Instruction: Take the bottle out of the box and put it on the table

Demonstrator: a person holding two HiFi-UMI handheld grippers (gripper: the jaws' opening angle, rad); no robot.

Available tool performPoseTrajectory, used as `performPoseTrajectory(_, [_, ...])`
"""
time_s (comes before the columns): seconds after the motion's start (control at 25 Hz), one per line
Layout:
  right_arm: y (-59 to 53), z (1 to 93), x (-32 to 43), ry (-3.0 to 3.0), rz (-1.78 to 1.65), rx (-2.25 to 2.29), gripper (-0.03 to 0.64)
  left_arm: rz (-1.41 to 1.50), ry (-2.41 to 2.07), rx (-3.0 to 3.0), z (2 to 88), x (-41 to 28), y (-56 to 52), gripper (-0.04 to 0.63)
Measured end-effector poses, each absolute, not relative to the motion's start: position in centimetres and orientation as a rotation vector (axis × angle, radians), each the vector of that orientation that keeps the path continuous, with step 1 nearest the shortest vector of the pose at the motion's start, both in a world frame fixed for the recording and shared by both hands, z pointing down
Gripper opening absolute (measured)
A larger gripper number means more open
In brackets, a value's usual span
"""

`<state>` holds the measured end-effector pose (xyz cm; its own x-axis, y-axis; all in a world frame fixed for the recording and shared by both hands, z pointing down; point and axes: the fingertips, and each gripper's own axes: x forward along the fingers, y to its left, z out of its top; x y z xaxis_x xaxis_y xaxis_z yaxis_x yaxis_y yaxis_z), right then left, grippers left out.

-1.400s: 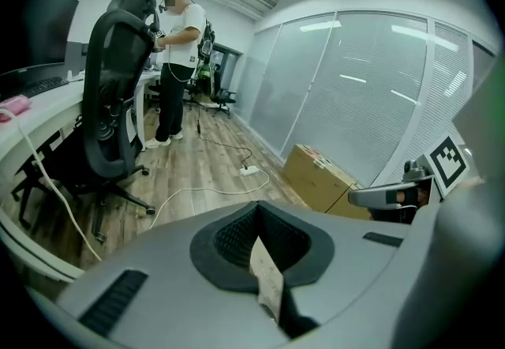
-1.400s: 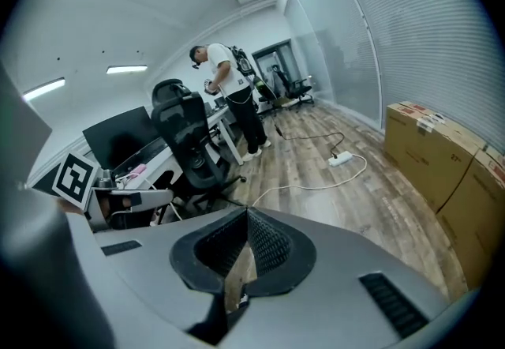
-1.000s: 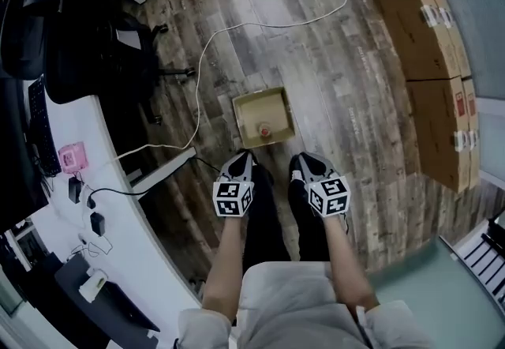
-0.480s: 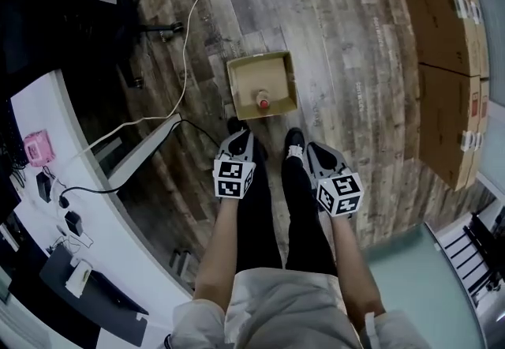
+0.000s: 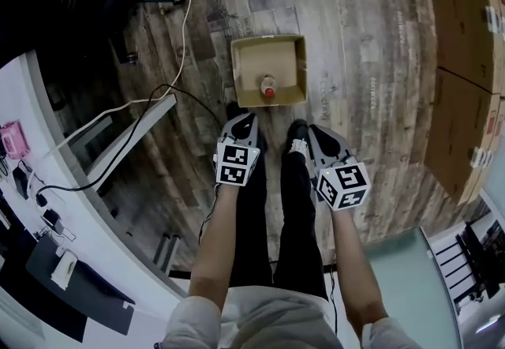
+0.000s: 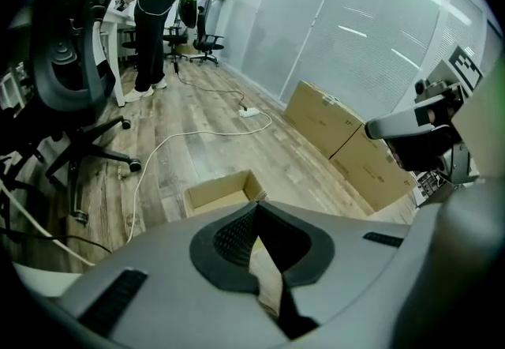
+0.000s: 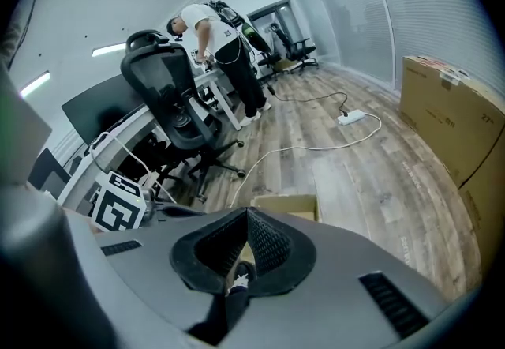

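An open cardboard box [image 5: 268, 63] sits on the wood floor ahead of my feet. Inside it, near its close wall, stands a bottle with a red cap [image 5: 269, 91]. My left gripper [image 5: 244, 122] hangs shut and empty just short of the box's near left corner. The right gripper [image 5: 313, 136], also shut and empty, is lower right of the box. In the left gripper view the box [image 6: 221, 191] shows beyond the closed left gripper [image 6: 258, 201]. The right gripper view has the box [image 7: 288, 204] past the shut right gripper [image 7: 247, 212]. Neither gripper view shows the bottle.
A white cable [image 5: 185, 24] runs over the floor left of the box. Large cardboard cartons [image 5: 465, 63] are stacked at the right. A white desk [image 5: 47, 205] curves along the left. An office chair [image 6: 71, 47] and a standing person [image 6: 154, 8] are farther off.
Both grippers have come down toward the floor and stayed shut. The box with the bottle now lies closer to them and higher in the head view.
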<state>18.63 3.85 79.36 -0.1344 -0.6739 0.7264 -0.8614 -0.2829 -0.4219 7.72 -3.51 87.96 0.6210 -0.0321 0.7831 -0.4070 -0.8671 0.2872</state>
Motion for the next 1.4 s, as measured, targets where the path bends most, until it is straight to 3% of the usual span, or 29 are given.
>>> performPoseTrajectory(0.88, [9.9,91.7,20.0,-1.776,1.388,1.913,0.04,1.343,-0.283,2.426,105.0,10.2,-1.0,0.021])
performPoseTrajectory(1.4, [13.0,97.9,18.0,-1.881,1.362,1.684,0.04,1.49,-0.176,2.494,112.2,11.9,0.7,0.185])
